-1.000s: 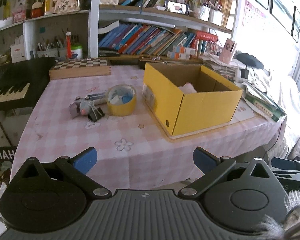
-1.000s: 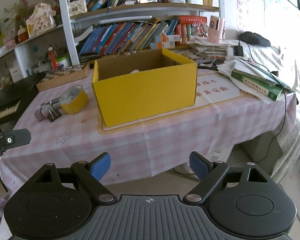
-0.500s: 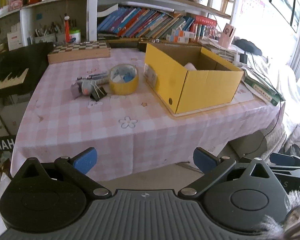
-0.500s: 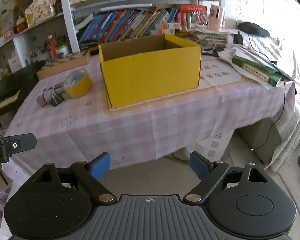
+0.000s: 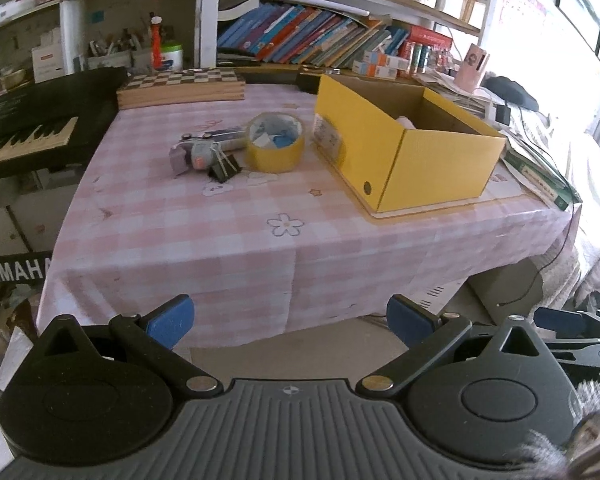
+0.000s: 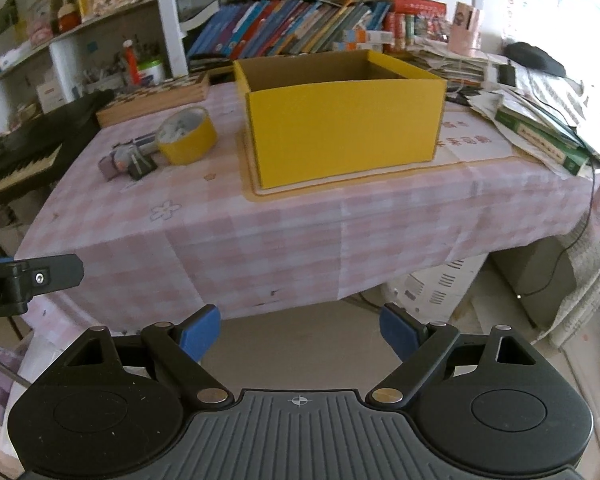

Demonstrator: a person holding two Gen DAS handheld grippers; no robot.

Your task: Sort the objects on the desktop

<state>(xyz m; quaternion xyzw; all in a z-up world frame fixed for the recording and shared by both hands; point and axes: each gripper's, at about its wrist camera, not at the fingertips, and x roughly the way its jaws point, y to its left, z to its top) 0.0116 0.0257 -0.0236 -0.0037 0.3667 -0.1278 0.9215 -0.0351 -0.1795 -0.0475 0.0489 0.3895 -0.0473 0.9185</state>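
Blue-padded fingers (image 5: 168,320) of the left gripper (image 5: 290,316) stand spread wide with nothing between them, off the near edge of the table. The fingers (image 6: 199,330) of the right gripper (image 6: 300,330) are likewise spread and empty, also short of the table edge; the tip of the left gripper shows at the left border of the right wrist view.

The table carries a pink-and-white checked tablecloth with flower prints (image 5: 204,236). On it, toward the right, an open yellow cardboard box (image 5: 404,152) sits on a flat pale mat (image 6: 476,148); a pale object, too hidden to identify, lies inside the box.

Left of the box, and near it, stands a roll of yellow adhesive tape (image 5: 275,143) lying flat, with small blue and white items in its core. Touching or just beside the roll on its left is a cluster of small desktop objects: a black binder clip with wire handles (image 5: 224,168), a small grey block (image 5: 179,157), and a silver-grey pen-like item (image 5: 216,136) lying behind them.

A wooden chessboard box (image 5: 180,87) lies at the far edge, a black keyboard with white keys (image 5: 24,136) to the left, and green-covered books (image 6: 540,144) at the right edge.
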